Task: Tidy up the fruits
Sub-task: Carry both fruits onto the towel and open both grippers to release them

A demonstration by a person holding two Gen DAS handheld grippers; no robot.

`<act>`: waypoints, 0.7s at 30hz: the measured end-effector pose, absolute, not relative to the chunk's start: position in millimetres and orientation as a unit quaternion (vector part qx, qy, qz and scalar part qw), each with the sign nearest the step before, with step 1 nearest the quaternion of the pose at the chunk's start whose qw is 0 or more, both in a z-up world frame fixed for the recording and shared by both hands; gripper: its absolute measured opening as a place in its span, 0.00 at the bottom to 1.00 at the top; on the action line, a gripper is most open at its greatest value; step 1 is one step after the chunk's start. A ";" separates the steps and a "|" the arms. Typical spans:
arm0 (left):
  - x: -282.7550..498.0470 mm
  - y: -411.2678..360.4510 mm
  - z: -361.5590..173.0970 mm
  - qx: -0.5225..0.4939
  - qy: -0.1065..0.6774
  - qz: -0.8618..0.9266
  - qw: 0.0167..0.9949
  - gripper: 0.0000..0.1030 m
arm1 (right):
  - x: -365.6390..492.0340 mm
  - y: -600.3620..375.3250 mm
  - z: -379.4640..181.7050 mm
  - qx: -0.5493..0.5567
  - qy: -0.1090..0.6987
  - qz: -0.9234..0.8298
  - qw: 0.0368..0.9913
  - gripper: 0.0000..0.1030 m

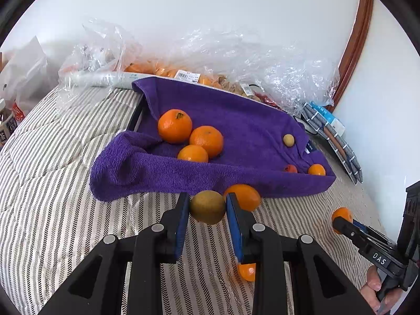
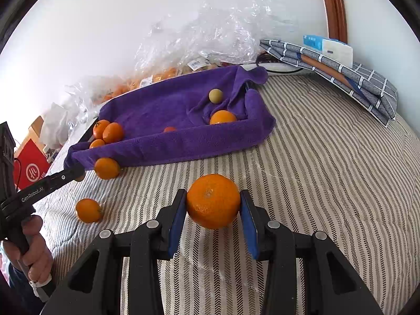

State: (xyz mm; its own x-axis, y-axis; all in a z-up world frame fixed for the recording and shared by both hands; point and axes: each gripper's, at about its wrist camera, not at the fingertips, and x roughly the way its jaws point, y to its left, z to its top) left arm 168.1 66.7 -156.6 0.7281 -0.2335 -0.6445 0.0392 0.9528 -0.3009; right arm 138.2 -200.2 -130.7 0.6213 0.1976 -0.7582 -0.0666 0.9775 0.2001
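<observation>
From the left wrist view I cannot see the whole orange (image 1: 247,272) at 6 o'clock; the right finger of my left gripper (image 1: 208,224) covers most of it. The orange (image 1: 242,197) behind that finger is half hidden too. At 10 o'clock, fruits inside the plastic bags (image 1: 210,52) are blurred by the film. In the right wrist view, the small red fruit (image 2: 169,129) is cut by the purple towel (image 2: 183,144) edge, so its kind I cannot tell.

Crinkled plastic bags (image 1: 236,52), folded grey cloth (image 2: 341,73), striped bedcover (image 2: 328,170).
</observation>
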 end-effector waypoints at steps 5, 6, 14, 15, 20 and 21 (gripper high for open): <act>167.5 76.5 -147.7 -0.153 0.351 -0.074 0.921 0.26 | 140.9 -195.5 -121.7 0.075 0.425 0.080 0.899 0.39; 170.9 77.6 -145.8 -0.154 0.354 -0.072 0.920 0.26 | 144.6 -194.4 -115.4 0.076 0.422 0.087 0.899 0.39; 216.9 75.6 -120.5 -0.157 0.347 -0.079 0.921 0.26 | 199.4 -189.2 -77.9 0.053 0.374 0.106 0.920 0.39; 224.8 73.2 -119.9 -0.160 0.350 -0.082 0.919 0.26 | 208.8 -189.5 -78.3 0.049 0.372 0.104 0.921 0.39; 254.9 52.3 -127.3 -0.152 0.363 -0.101 0.914 0.26 | 248.1 -196.5 -92.9 0.048 0.383 0.103 0.917 0.39; 257.1 49.3 -130.4 -0.150 0.366 -0.103 0.913 0.26 | 253.7 -197.9 -97.2 0.047 0.386 0.103 0.915 0.39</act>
